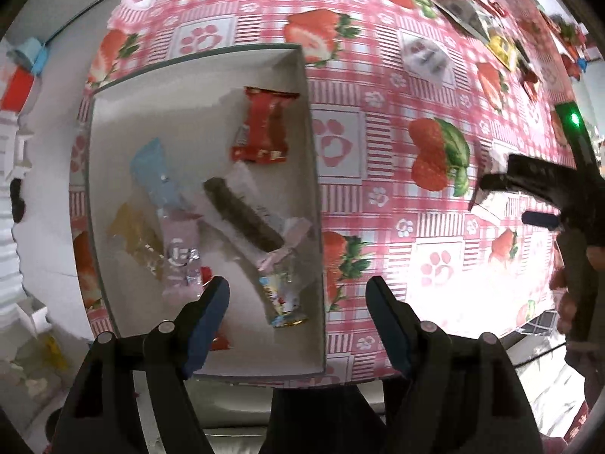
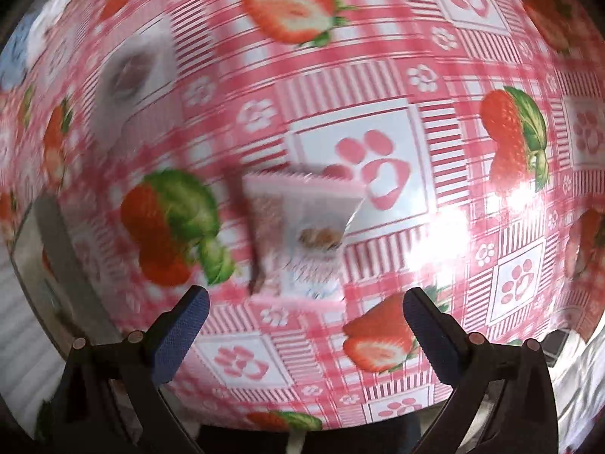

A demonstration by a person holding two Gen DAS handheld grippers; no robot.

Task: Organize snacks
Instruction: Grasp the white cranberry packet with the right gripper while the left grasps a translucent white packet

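Note:
A white box (image 1: 113, 196) sits on the strawberry tablecloth and holds several wrapped snacks: a red packet (image 1: 262, 128), a dark bar in clear wrap (image 1: 242, 213), a blue and pink packet (image 1: 170, 212). My left gripper (image 1: 298, 295) is open and empty above the box's near right edge. My right gripper (image 2: 304, 302) is open just short of a pink and white snack packet (image 2: 302, 227) lying on the cloth. The right gripper also shows in the left wrist view (image 1: 529, 185), to the right of the box.
A white packet (image 1: 425, 56) and several more snacks (image 1: 499, 45) lie at the far right of the table. In the right wrist view a blurred white packet (image 2: 128, 72) lies far left. The table edge runs close below both grippers.

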